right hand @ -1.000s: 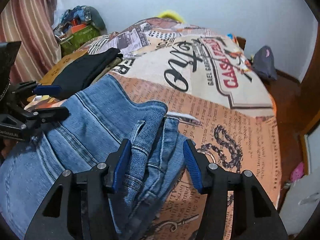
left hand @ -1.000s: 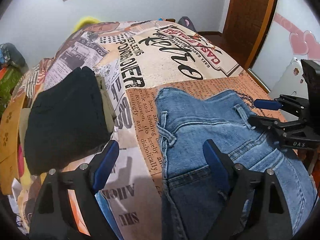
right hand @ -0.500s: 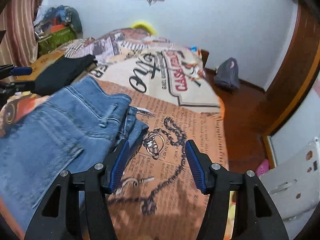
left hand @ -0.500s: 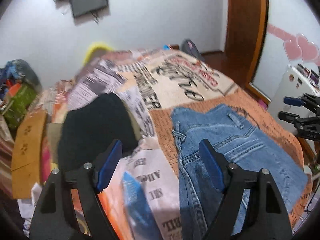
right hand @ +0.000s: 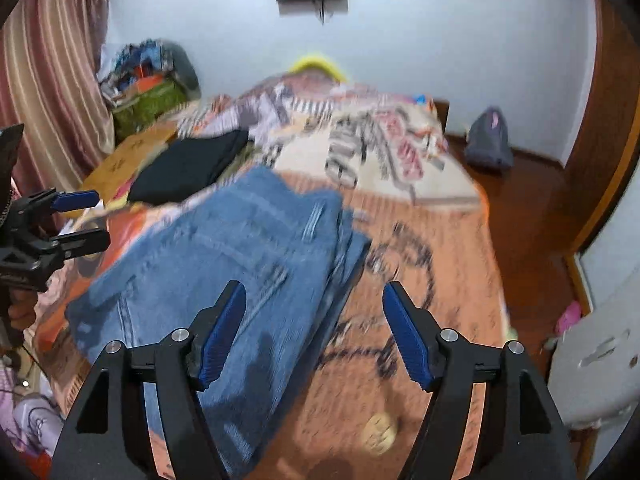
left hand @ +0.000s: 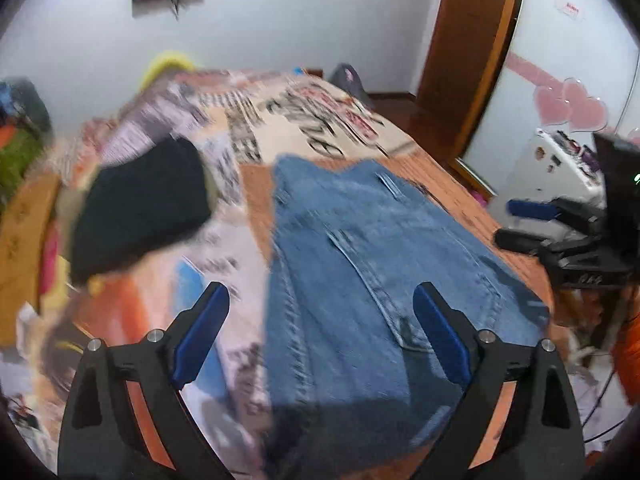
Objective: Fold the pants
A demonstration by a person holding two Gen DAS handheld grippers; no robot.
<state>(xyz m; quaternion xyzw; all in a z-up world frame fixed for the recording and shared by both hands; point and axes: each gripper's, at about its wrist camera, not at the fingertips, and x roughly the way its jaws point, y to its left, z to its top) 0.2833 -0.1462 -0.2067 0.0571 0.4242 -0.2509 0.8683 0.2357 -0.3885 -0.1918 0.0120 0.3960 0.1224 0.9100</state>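
The folded blue jeans (left hand: 372, 280) are lying flat on the printed bedspread (left hand: 352, 128), filling the centre of the left wrist view and the centre left of the right wrist view. Denim seams, a belt loop and a back pocket are showing; layered fold edges are showing only in the right wrist view.

The left gripper (left hand: 320, 336) is standing wide, its jaws having just been opening, nothing gripped. The right gripper (right hand: 314, 332) is standing fairly wide, jaws likewise just opening, empty above the denim edge.

A folded black garment (left hand: 140, 204) is sitting in the left of the frame, apart from the jeans. Only the right wrist view is showing the striped curtain (right hand: 48, 80); only the left one is showing pink heart decals (left hand: 568, 108). Both frames are blurring.
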